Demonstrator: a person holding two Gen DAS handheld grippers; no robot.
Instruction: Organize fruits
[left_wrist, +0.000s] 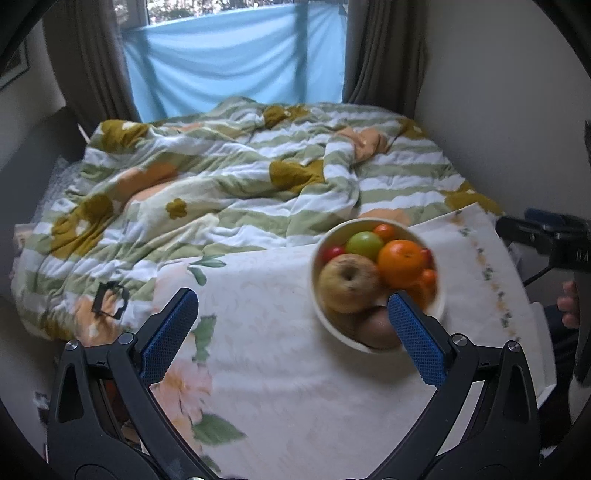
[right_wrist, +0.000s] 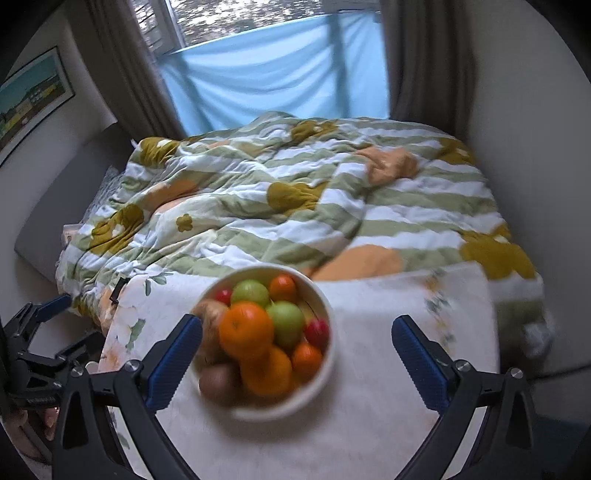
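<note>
Fruit bowl (right_wrist: 325, 354) between unmarked blue fingers (right_wrist: 173, 362), no legible writing.

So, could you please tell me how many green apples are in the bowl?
2: one green apple at the far side of the bowl, another green apple mid-bowl beside the large orange. Others may be hidden.

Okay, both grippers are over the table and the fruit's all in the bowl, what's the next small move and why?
Probably ease the right gripper down toward the big orange on top of the pile. Both grippers are open and hold nothing, every fruit sits in the white bowl, and that orange lies uppermost and unobstructed. The left gripper is aimed more at the tablecloth beside the bowl.
</note>
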